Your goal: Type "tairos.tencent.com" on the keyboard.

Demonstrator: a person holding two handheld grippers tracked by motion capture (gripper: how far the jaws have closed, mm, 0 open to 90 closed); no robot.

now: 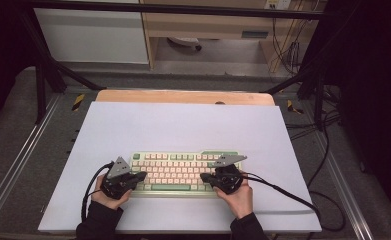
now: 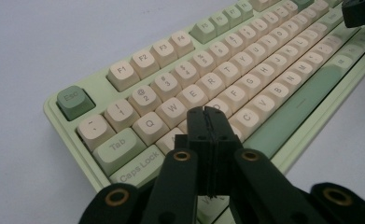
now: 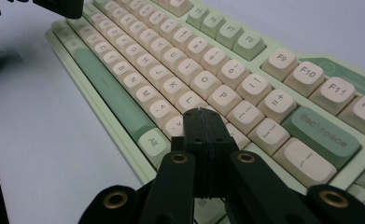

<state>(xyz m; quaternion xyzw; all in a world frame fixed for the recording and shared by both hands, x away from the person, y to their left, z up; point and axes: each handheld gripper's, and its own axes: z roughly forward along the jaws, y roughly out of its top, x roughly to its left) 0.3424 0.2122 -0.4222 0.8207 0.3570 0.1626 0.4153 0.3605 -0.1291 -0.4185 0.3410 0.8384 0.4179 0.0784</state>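
Note:
A pale green keyboard [image 1: 183,172] with cream and green keys lies on a light mat near the table's front. My left gripper [image 1: 142,175] hovers over the keyboard's left end, jaws pressed together with nothing between them. In the left gripper view the left gripper [image 2: 207,110] points at the keys [image 2: 227,88] near the S and D area; touch cannot be told. My right gripper [image 1: 203,177] sits over the keyboard's right part, also shut and empty. In the right gripper view the right gripper [image 3: 202,112] points at the keys [image 3: 189,100] below L.
The light mat [image 1: 183,125] covers a wooden table [image 1: 183,96], with bare mat behind and beside the keyboard. Black cables [image 1: 283,192] trail from both grippers toward the front. Metal frame rails [image 1: 13,160] run along both sides.

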